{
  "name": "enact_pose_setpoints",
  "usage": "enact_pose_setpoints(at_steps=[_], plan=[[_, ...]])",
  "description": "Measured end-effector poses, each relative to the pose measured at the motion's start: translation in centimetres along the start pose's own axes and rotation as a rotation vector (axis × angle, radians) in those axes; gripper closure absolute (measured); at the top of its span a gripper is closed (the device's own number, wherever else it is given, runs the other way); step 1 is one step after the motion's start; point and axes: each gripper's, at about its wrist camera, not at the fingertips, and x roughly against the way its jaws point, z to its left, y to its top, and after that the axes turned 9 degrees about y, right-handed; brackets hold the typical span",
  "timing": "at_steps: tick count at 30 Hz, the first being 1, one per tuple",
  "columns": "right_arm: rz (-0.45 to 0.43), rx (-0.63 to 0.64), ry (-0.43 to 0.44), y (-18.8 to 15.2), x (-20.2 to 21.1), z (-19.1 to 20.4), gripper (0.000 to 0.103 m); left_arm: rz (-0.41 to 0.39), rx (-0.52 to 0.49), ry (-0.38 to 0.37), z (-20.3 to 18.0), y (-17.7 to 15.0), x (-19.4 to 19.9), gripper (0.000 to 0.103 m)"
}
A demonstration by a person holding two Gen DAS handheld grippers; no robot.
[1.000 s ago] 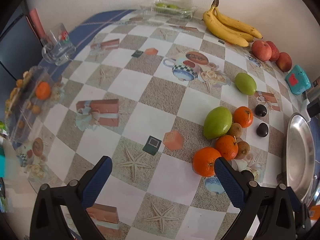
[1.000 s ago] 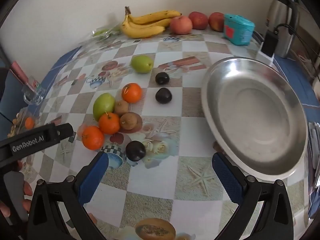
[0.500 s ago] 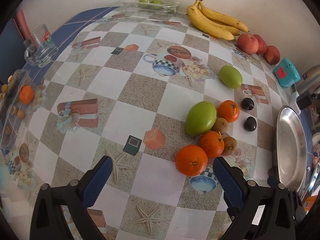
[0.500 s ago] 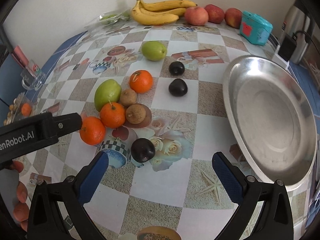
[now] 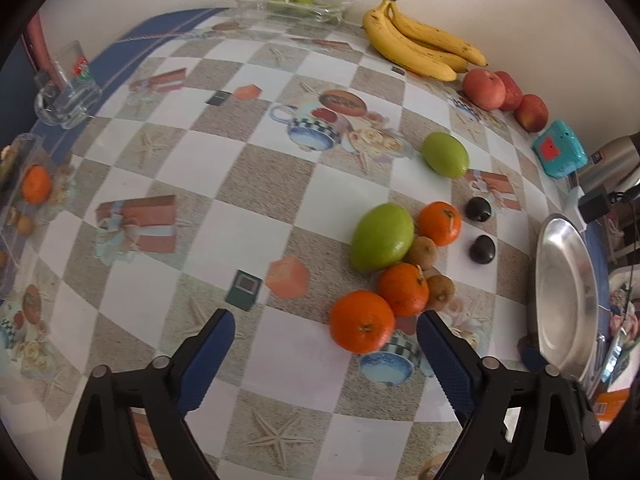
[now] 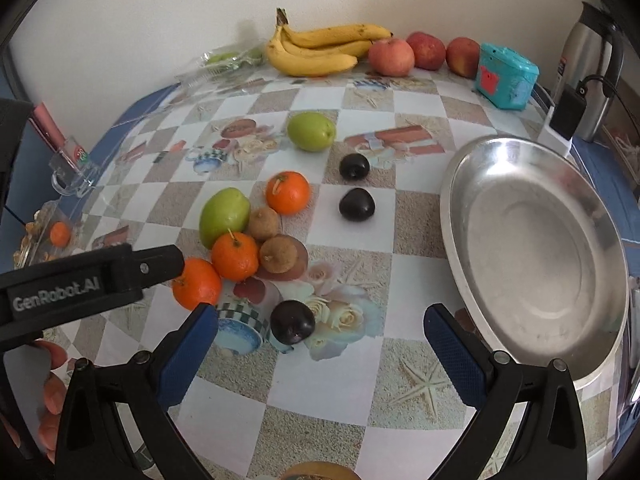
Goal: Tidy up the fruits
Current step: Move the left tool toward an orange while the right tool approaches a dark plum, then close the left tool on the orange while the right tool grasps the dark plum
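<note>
Both hand-held grippers, left [image 5: 322, 334] and right [image 6: 320, 330], hover empty with jaws spread above loose round fruit, nearest orange [image 5: 362, 321] and dark plum [image 6: 292, 322] ahead, apparently bound for the bare steel dish [image 6: 532, 248] right.

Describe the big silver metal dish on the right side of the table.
The big silver metal dish is a wide, shallow, round steel basin with a raised rim and a flat, dull, faintly scuffed floor. It sits level on the patterned tablecloth, holds nothing, and no fruit touches it. The open right gripper hovers beside its near edge.
</note>
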Motion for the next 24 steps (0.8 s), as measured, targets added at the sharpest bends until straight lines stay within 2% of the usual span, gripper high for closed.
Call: enact_pose_setpoints(at_steps=[4, 7, 13, 24], plan=[[0.036, -0.001, 0.020, -0.2, -0.8, 0.0, 0.032, 0.029, 0.001, -0.051, -0.3, -0.1, -0.6, 0.018], [0.063, 0.006, 0.041, -0.3, -1.5, 0.2, 0.041, 0.044, 0.000, -0.071, -0.5, -0.2, -0.9, 0.020], [0.087, 0.017, 0.057, -0.3, -2.4, 0.6, 0.057, 0.082, 0.004, -0.103, -0.7, -0.3, -1.6, 0.029], [0.103, 0.013, 0.073, -0.1, -3.0, 0.5, 0.070, 0.086, -0.038, -0.078, -1.3, -0.3, -2.2, 0.044]])
